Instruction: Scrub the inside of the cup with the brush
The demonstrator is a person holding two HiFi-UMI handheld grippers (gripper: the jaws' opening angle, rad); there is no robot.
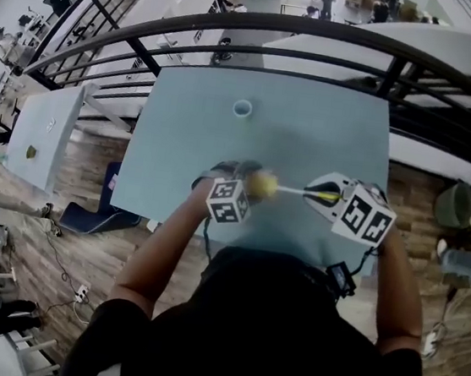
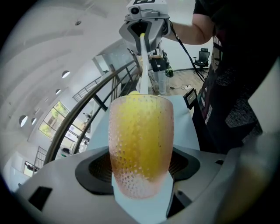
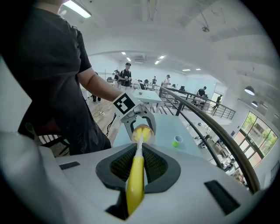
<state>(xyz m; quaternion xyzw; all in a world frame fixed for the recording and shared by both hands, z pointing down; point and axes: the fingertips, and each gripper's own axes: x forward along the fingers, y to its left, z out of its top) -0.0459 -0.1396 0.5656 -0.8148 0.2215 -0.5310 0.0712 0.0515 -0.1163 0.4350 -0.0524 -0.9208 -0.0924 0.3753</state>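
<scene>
A clear dimpled cup (image 2: pixel 141 144) lies on its side in my left gripper (image 2: pixel 140 173), which is shut on it. Through its wall the yellow brush head shows, pushed inside. The brush's white stem (image 2: pixel 143 65) runs from the cup's mouth back to my right gripper (image 2: pixel 144 33). That gripper (image 3: pixel 138 168) is shut on the brush's yellow handle (image 3: pixel 135 186), with the cup's mouth (image 3: pixel 142 133) straight ahead. In the head view both grippers (image 1: pixel 246 188) (image 1: pixel 313 192) face each other above the table's near edge, with the cup (image 1: pixel 261 184) between them.
A small green-and-white cup (image 1: pixel 242 108) stands alone toward the far side of the pale blue table (image 1: pixel 310 132), also seen as the small cup (image 3: pixel 176 141). A dark curved railing (image 1: pixel 263 33) runs behind the table. The person's arms and dark shirt fill the near side.
</scene>
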